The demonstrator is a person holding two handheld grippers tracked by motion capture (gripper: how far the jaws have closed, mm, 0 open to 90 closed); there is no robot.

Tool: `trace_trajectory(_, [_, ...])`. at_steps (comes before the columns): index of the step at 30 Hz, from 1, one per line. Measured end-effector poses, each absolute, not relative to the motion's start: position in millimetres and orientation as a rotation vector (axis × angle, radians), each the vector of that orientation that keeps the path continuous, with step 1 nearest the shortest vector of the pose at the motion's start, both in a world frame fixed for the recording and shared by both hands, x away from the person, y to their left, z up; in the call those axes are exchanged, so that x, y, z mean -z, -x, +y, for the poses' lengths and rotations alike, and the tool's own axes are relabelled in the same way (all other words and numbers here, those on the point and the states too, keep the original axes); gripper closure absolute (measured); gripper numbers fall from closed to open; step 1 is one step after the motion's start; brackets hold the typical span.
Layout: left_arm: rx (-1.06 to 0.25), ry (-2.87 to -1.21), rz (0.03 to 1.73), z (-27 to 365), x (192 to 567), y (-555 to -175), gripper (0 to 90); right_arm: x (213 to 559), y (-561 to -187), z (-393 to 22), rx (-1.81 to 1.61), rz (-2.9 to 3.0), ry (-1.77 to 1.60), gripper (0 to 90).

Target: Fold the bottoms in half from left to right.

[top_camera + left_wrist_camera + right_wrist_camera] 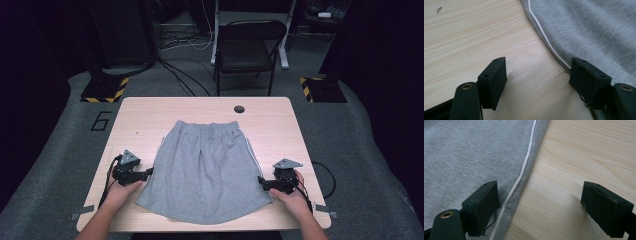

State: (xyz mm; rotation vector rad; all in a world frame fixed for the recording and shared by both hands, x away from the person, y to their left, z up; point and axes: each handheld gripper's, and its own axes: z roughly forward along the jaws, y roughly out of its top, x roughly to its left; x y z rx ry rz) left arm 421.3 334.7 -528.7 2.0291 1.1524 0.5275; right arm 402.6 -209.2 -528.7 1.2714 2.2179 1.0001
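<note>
Currently listed: grey cotton shorts with white side piping (pixel 205 170), laid flat at the middle of the pale wooden table (pixel 150 112), hem toward the near edge. Left gripper (pixel 148 173), jaws spread, is set at the shorts' left side seam; right gripper (pixel 261 183), jaws spread, at the right seam. Nothing is pinched.

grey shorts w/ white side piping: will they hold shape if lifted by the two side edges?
Probably not: the grey knit fabric shorts lie flat and wrinkled, so they should droop between the grips. Likely light. The matte cloth on the pale wooden table would probably bunch rather than slide.
</note>
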Motion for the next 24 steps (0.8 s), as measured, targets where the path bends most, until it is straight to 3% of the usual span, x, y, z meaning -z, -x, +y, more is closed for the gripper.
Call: trace_trajectory(24, [-0.521,-2.033,1.197,332.0,525.9,-422.2,30.8,528.0,-400.3,-208.8,-0.988,2.220,-1.275,13.8])
